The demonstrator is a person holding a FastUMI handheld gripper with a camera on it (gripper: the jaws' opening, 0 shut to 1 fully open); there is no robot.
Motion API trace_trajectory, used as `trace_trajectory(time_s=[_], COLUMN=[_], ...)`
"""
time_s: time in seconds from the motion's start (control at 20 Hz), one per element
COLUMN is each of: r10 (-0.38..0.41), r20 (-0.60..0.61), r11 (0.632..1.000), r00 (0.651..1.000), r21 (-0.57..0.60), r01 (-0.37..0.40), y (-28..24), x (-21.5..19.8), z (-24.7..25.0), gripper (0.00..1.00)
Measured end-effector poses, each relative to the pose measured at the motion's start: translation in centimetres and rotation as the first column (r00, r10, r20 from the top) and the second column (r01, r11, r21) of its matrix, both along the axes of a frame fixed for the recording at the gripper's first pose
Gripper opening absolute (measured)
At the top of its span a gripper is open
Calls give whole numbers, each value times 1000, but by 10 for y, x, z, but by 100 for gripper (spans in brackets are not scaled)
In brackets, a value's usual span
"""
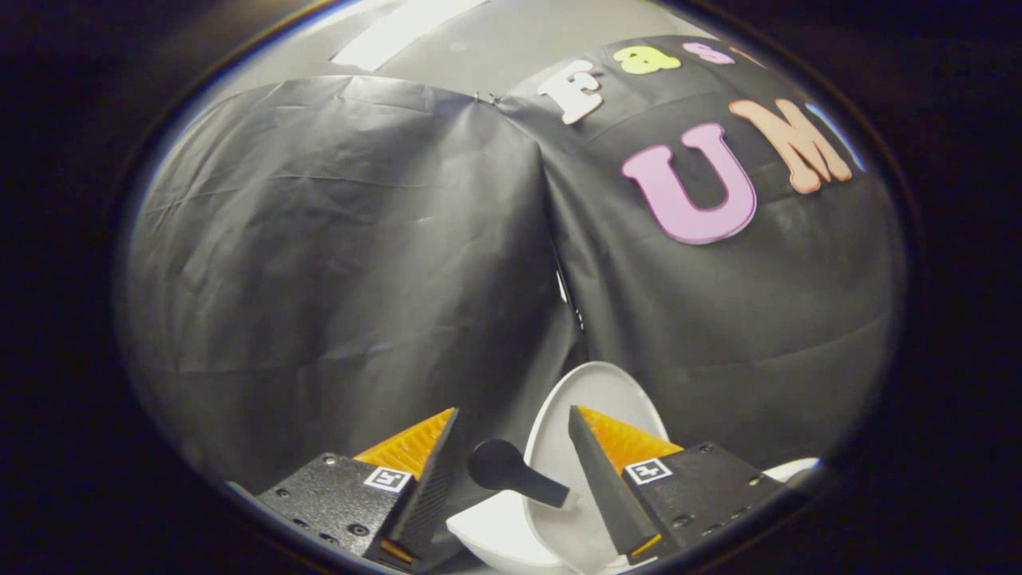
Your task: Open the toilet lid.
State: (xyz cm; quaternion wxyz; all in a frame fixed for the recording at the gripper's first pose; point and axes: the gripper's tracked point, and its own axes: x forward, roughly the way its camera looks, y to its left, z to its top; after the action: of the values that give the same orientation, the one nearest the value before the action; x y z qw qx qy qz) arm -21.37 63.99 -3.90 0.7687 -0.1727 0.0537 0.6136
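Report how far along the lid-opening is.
Done: the lid already stands raised, upright against the black cloth beyond the fingers. In hand: the gripper is open and grips nothing; a black handle juts from the lid between its fingers. Left: seemingly just backing away.

Black cloth is hanging as the booth's wall, creased and wrinkled, in two panels that are meeting at a vertical seam near the middle. Soft light is catching the folds and giving the fabric a dull grey sheen. Above the cloth, a pale grey ceiling is showing, with a brighter white rectangular panel lying across it.
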Motion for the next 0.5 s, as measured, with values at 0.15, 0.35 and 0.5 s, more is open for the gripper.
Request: trace_trajectory(time_s=[0.15,0.35,0.5], r10=[-20,-73,-117], r20=[66,134,195], r11=[1000,996,990], r00=[998,988,974], r21=[7,64,104], r01=[19,65,98], y=[-15,-37,-58], x=[10,26,41], z=[29,74,106], gripper=[82,82,81])
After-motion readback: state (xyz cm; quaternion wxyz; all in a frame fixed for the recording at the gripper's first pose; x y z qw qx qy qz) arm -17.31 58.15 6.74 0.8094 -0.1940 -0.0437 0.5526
